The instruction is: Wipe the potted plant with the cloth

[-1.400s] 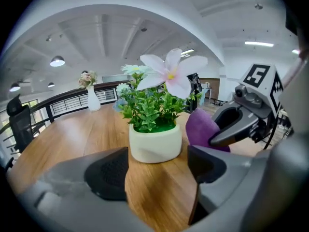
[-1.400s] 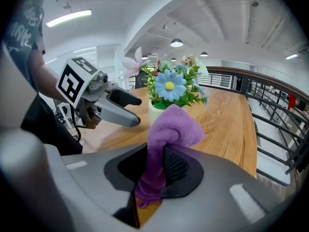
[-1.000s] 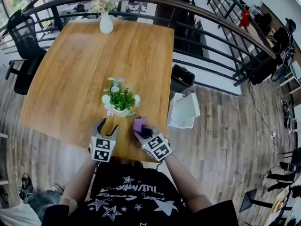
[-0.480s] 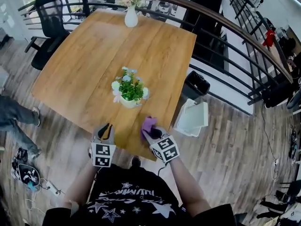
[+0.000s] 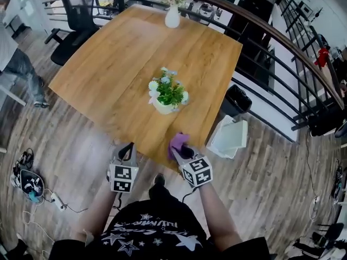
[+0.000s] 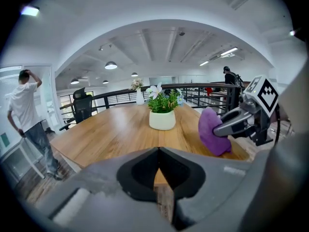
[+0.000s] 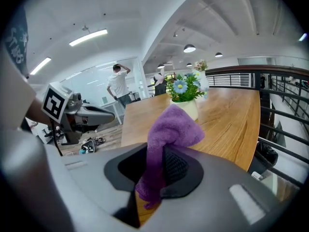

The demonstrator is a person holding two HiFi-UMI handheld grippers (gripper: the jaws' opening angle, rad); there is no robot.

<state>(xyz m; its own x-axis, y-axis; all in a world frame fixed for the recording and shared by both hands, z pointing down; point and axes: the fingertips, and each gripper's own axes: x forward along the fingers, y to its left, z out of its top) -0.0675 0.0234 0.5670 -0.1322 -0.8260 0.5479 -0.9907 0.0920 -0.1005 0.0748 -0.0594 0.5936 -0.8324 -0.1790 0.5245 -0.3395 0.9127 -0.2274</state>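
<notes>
**Cloth clamped on the right, left tongs closed on nothing**

The right tongs (image 7: pixel 155 159) are shut on the purple cloth (image 7: pixel 170 125). A fold of it runs down between the jaws, and the rest bunches up above them. In the head view this pair hangs over the near corner of the wooden tabletop (image 5: pixel 122 64), cloth end pointing toward the plant (image 5: pixel 169 95).

The plant stands upright in its pale pot near the middle of the tabletop, with green leaves and small white and blue flowers. The cloth is short of it and does not touch it.

The left tongs (image 6: pixel 158 150) have just been closing. Their jaws now meet with nothing between them. They are held at the tabletop's near edge, beside the right pair and apart from it, also aimed toward the plant.

A white vase (image 5: pixel 172 17) of flowers stands at the far edge. A black chair (image 5: pixel 76 14) sits off the far-left corner and a white bin (image 5: pixel 230 136) on the floor to the right. A person (image 6: pixel 25 111) stands off to the left.
</notes>
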